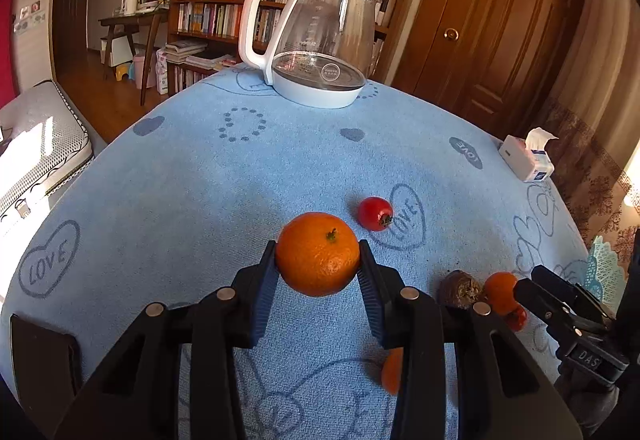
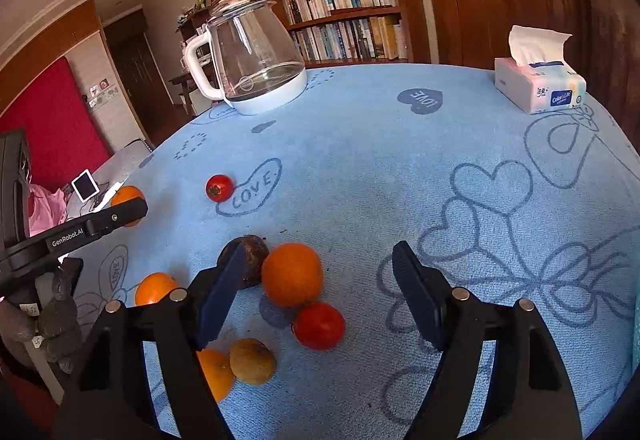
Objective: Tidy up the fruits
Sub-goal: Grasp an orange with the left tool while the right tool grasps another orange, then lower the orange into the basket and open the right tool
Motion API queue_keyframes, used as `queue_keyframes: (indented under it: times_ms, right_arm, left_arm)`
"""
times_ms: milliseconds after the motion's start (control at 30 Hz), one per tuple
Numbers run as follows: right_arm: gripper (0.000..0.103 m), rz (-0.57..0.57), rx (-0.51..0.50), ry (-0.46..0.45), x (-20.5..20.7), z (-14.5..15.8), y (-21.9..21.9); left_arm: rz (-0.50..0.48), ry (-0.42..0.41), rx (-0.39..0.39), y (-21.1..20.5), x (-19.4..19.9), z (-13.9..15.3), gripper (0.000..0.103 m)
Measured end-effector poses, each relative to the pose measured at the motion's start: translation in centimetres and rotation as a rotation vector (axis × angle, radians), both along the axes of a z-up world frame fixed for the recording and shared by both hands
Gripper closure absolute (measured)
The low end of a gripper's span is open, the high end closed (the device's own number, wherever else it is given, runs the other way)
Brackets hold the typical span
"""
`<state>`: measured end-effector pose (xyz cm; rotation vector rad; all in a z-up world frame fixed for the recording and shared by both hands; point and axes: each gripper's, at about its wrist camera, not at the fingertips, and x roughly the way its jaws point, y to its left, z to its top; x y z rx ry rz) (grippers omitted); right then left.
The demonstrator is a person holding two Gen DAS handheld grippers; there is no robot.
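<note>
Tablecloth (image 1: 168, 175) first: blue, printed with hearts, it covers the whole work surface and gives the fruit a soft bed, which I judge is why the round pieces sit where they lie instead of rolling. At the far edge stands a glass kettle (image 1: 320, 39) on its white base, well apart from the fruit and no obstacle. A tissue box (image 2: 536, 83) sits toward the far right, also out of the way.

My right gripper (image 2: 316, 300) hangs wide open with nothing held, low over a cluster of fruit: a dark brown fruit (image 2: 250, 260) touching a big mandarin (image 2: 292, 274), a red tomato (image 2: 320, 324) just beside that, and a yellowish-brown fruit (image 2: 253, 360) next to another orange fruit (image 2: 216, 372), partly hidden behind the left finger. One more orange fruit (image 2: 154, 288) lies to the left of the group. This gathering looks like the collection spot.

My left gripper (image 1: 318, 264) is closed on an orange mandarin (image 1: 318, 254), blue pads pressed to either side at its widest part, stem up. I cannot tell whether it is lifted or resting on the cloth. It sits well to the left of the cluster, so I judge the move in hand is carrying it across to join the rest.

A small red tomato (image 1: 375, 213) lies alone, just beyond the held mandarin and beside a printed heart, not yet gathered. What stands in the way is my own right gripper, parked over the pile, and the tight packing there: setting down carelessly could knock the tomato rolling.
</note>
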<state>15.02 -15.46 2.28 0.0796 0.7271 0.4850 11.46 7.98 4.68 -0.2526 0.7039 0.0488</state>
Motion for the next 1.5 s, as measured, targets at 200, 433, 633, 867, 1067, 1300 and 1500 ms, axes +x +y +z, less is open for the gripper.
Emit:
queue_keyframes:
  times_ms: [200,433,633,867,1067,1300,1500]
  right_arm:
    - [0.054,0.063,-0.041,0.108,1.3,-1.6,1.5]
    - [0.066,0.064,-0.044,0.060,0.4,-1.1,1.5]
    - [0.066,0.007,-0.026,0.020,0.1,-0.5,0.5]
    - [0.066,-0.076,0.004,-0.032,-0.4,0.4,-1.0]
    - [0.066,-0.130,0.018,-0.105,-1.4,2.1,-2.0]
    - [0.066,-0.185,-0.001,-0.234,-3.4,5.1,-3.1]
    - [0.066,-0.258,0.013,-0.263,-4.2,6.1,-5.2]
  left_arm:
    - [-0.008,-0.014,-0.002,-0.6,-0.1,0.3,0.064]
    - [-0.010,-0.042,0.006,-0.9,-0.2,0.3,0.064]
    - [0.008,-0.050,-0.019,-0.1,-0.5,0.5,0.064]
    - [0.018,-0.061,-0.059,0.1,-1.0,0.8,0.064]
    - [0.041,-0.095,-0.059,0.3,-1.7,1.4,0.064]
    - [0.040,-0.124,-0.047,0.1,-2.1,1.9,0.064]
    - [0.018,-0.149,-0.049,-0.3,-2.4,2.1,0.064]
